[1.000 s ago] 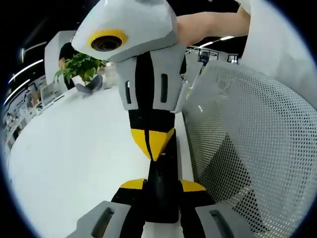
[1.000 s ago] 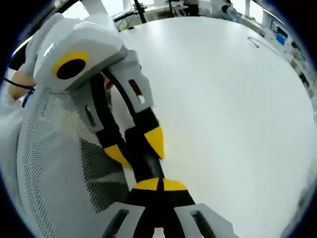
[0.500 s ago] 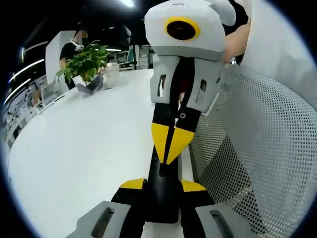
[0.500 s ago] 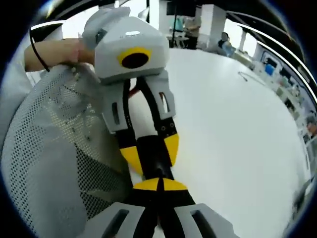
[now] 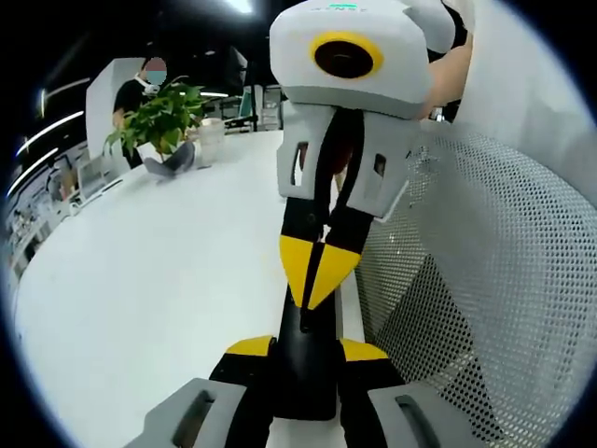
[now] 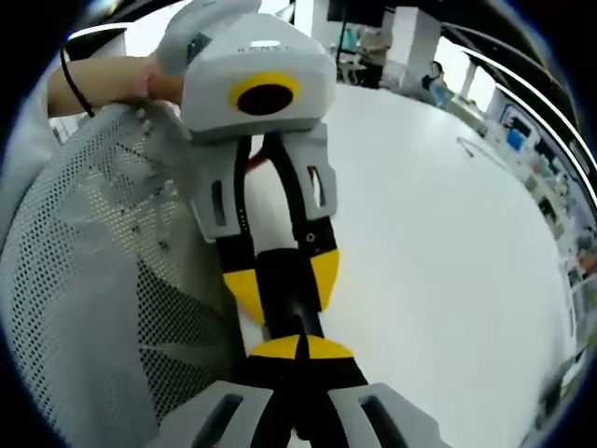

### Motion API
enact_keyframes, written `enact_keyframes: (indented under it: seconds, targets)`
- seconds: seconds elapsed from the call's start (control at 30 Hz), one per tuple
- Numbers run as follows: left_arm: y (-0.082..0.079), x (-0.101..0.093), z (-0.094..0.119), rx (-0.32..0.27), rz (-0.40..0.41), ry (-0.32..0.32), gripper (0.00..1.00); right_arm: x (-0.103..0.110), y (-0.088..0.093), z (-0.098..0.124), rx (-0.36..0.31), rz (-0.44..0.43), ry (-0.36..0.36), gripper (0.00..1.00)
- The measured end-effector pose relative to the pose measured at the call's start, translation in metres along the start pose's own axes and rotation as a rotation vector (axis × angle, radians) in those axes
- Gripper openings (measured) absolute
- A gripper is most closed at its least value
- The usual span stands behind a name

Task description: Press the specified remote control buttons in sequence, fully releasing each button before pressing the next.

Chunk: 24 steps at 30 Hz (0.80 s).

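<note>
A slim black remote [image 5: 306,369] is clamped between the yellow pads of my left gripper [image 5: 306,347], low in the left gripper view. My right gripper [image 5: 317,273] comes down from above, jaws shut. Its yellow tips meet the remote's upper face near the far end. In the right gripper view the same remote [image 6: 285,297] runs up from my shut right gripper [image 6: 298,347] into the left gripper [image 6: 283,280], which is shut on its sides. The buttons are hidden from both views.
The white table [image 5: 149,280] spreads to the left, with a potted plant [image 5: 159,121] and a seated person at its far end. A grey mesh chair back [image 5: 476,280] stands close on the right, and it appears again as the chair back [image 6: 84,280]. A hand [image 6: 103,89] holds the left gripper.
A second ago the right gripper lay tilted across the remote. It has since swung upright and now faces the left gripper head-on, with its tips on the remote. The left gripper has held still.
</note>
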<state>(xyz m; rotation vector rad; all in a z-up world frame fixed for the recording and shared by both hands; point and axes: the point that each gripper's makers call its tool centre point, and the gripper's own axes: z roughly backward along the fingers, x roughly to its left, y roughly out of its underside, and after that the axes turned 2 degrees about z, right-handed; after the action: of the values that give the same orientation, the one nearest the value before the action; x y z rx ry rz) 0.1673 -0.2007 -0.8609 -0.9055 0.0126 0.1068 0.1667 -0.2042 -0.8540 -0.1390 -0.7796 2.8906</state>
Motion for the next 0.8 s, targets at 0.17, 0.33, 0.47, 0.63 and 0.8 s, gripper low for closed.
enact_keyframes:
  seconds: [0.17, 0.33, 0.47, 0.63, 0.8]
  targets:
    - [0.0001, -0.0003, 0.0001, 0.0, -0.002, 0.005, 0.25, 0.002, 0.0012, -0.0009, 0.035, 0.066, -0.034, 0.0]
    - [-0.0001, -0.0007, -0.0003, 0.002, -0.004, 0.007, 0.25, 0.002, -0.0005, -0.0036, 0.123, 0.21, -0.051, 0.0]
    - [-0.0003, -0.0008, -0.0005, 0.0, -0.002, 0.007, 0.25, 0.0018, -0.001, -0.0057, 0.162, 0.195, -0.029, 0.0]
    - [-0.0003, -0.0008, -0.0004, 0.0, -0.004, 0.007, 0.24, 0.0009, 0.0, -0.0041, 0.15, 0.167, 0.004, 0.0]
    - [-0.0002, -0.0008, -0.0002, -0.003, -0.001, 0.006, 0.25, 0.0013, -0.0002, -0.0012, 0.036, 0.108, 0.058, 0.0]
